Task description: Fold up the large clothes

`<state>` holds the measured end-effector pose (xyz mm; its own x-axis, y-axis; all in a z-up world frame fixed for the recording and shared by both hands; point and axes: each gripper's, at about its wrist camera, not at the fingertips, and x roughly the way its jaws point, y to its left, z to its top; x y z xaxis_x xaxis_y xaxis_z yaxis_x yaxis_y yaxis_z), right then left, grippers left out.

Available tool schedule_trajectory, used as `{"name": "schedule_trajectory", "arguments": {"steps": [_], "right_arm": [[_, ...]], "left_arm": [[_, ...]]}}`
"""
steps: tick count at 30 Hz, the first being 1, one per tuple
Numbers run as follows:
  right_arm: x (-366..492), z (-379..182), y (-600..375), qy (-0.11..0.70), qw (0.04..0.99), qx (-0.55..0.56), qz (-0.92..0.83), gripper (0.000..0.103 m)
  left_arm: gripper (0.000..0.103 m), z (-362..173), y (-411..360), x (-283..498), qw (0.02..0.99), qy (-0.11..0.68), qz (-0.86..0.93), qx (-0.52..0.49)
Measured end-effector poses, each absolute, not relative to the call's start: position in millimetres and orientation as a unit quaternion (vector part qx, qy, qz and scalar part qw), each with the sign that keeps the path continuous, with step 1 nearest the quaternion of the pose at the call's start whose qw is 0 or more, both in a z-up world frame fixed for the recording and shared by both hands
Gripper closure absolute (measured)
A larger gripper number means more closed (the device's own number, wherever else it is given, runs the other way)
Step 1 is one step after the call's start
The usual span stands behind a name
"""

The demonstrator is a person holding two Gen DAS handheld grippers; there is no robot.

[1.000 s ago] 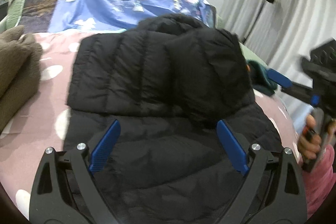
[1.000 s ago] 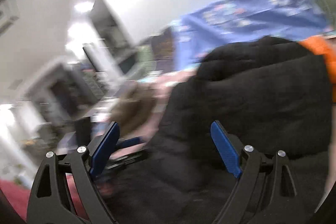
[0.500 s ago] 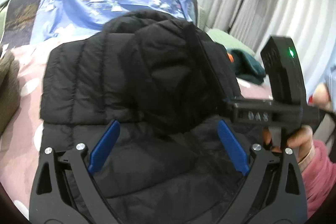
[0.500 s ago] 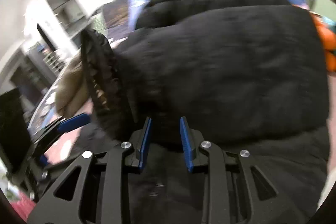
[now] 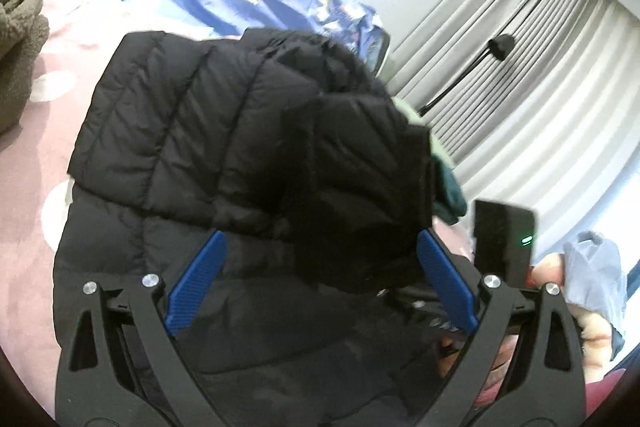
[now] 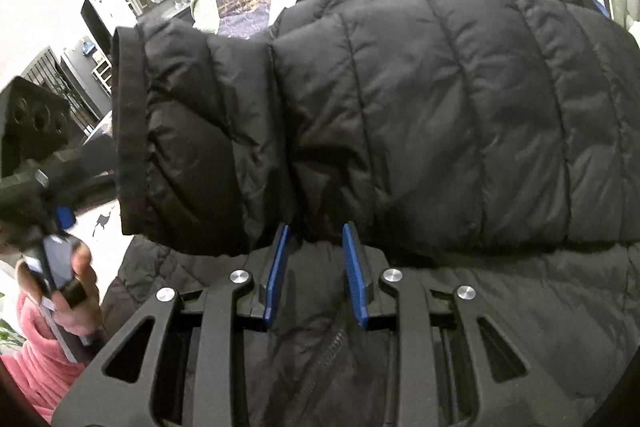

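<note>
Quilted puffy black jacket, ribbed blue tongs

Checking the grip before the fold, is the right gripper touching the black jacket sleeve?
Touching. The right wrist view shows the right gripper with its blue pads pinching the lower edge of the black jacket sleeve.

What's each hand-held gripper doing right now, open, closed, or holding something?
Left hand-held gripper: open, holding nothing, above the black quilted puffer jacket.
Right hand-held gripper: closed on the jacket's folded-over sleeve.
</note>
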<state>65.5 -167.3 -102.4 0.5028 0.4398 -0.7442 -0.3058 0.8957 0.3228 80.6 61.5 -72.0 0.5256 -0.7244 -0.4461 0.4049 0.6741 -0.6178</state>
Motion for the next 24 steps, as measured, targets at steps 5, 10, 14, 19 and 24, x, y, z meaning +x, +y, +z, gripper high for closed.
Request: {"name": "schedule_trajectory", "arguments": {"steps": [5,10,14,19,24], "right_arm": [[73.8,-110.2,-146.2,0.462,0.857,0.066,0.221,0.073],[83.7,-113.2,-124.6,0.465,0.855,0.042,0.225,0.072],[78.2,-104.5,-132.2,0.451,0.868,0.033,0.207,0.070],[77.1,-91.7,-168.4,0.423,0.893,0.019,0.151,0.067],[92.6,-93.9,-209.7,0.420,0.902,0.049,0.094,0.066]], "left_arm": [[0.005,-69.1,67.0,76.0,0.845,0.349,-0.338,-0.223],[0.008,-76.6,64.5,84.2,0.855,0.353,-0.322,-0.204],[0.094,-85.5,56.3,109.4,0.859,0.388,-0.286,-0.174],[0.097,-45.9,56.7,118.4,0.906,0.331,-0.246,-0.096],[0.087,-21.5,59.8,152.4,0.947,0.277,-0.155,0.045]]}}
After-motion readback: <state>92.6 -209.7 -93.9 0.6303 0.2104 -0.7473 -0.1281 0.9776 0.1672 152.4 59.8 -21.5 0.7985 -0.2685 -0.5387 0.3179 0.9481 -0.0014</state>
